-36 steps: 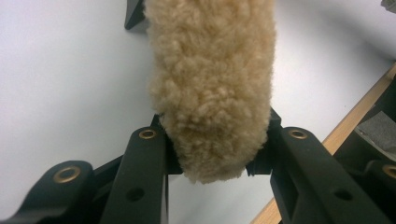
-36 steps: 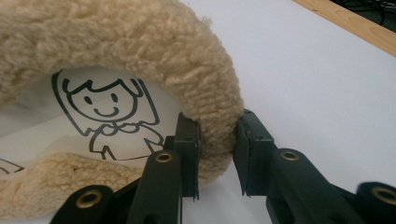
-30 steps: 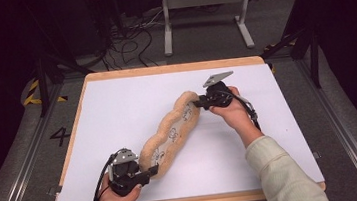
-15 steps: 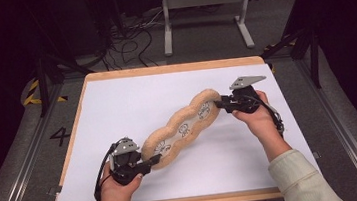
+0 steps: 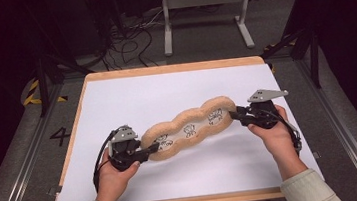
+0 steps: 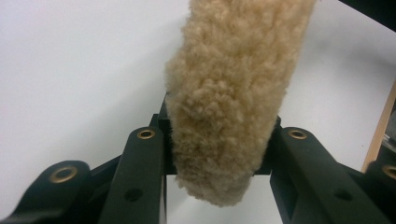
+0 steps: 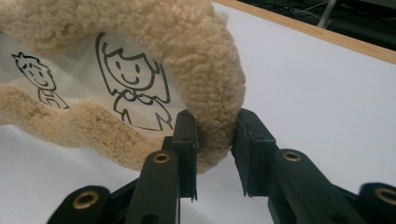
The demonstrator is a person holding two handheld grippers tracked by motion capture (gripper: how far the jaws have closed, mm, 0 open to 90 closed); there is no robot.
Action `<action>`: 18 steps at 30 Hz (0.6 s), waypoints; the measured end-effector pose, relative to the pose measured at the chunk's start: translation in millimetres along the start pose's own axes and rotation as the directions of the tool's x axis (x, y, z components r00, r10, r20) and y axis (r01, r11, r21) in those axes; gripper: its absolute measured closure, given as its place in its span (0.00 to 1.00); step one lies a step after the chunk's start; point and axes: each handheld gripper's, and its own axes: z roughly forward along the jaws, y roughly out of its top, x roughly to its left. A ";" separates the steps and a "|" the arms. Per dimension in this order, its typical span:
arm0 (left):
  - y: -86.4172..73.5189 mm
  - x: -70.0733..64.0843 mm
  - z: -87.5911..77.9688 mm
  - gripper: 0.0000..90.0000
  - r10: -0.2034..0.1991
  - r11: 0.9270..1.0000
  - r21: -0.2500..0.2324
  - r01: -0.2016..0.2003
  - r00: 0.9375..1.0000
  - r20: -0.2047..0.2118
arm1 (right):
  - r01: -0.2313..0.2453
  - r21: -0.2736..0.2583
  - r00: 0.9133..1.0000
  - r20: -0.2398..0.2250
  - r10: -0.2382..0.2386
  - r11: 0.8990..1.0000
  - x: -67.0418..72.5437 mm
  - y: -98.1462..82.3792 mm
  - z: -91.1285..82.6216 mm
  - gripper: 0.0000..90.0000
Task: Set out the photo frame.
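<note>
A long tan fleece pouch (image 5: 189, 128) with a wavy fluffy rim and a clear panel of cartoon figures stretches across the white table top (image 5: 165, 92). My left gripper (image 5: 146, 153) is shut on its near-left end; in the left gripper view the fluffy edge (image 6: 231, 107) is pinched between the black jaws. My right gripper (image 5: 232, 114) is shut on its far-right end. The right gripper view shows the rim (image 7: 212, 93) squeezed between the jaws beside a drawn smiling figure (image 7: 133, 84).
A wooden border (image 5: 173, 69) frames the white top. Beyond the far edge stand a grey metal frame (image 5: 202, 15) and loose cables (image 5: 125, 40) on the dark floor. A yellow-black marking (image 5: 32, 93) lies at the left.
My right gripper has swung the pouch's far end rightward and toward me, so the pouch now lies nearly level across the table. My left gripper has shifted slightly right, still holding.
</note>
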 end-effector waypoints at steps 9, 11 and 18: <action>8.8 11.2 10.4 0.73 0.066 0.998 0.003 -0.066 0.996 0.063 | -0.016 -0.025 0.998 0.055 0.017 1.000 10.6 -18.9 -20.3 0.80; 10.9 12.4 14.0 0.73 0.082 0.997 -0.014 -0.081 0.991 0.107 | -0.017 -0.028 0.999 0.050 0.019 0.999 13.7 -23.9 -21.9 0.80; 17.7 5.5 33.2 0.76 0.198 0.978 0.041 -0.206 0.968 0.153 | 0.021 0.062 0.998 0.059 -0.025 0.998 28.3 -44.0 -9.2 0.82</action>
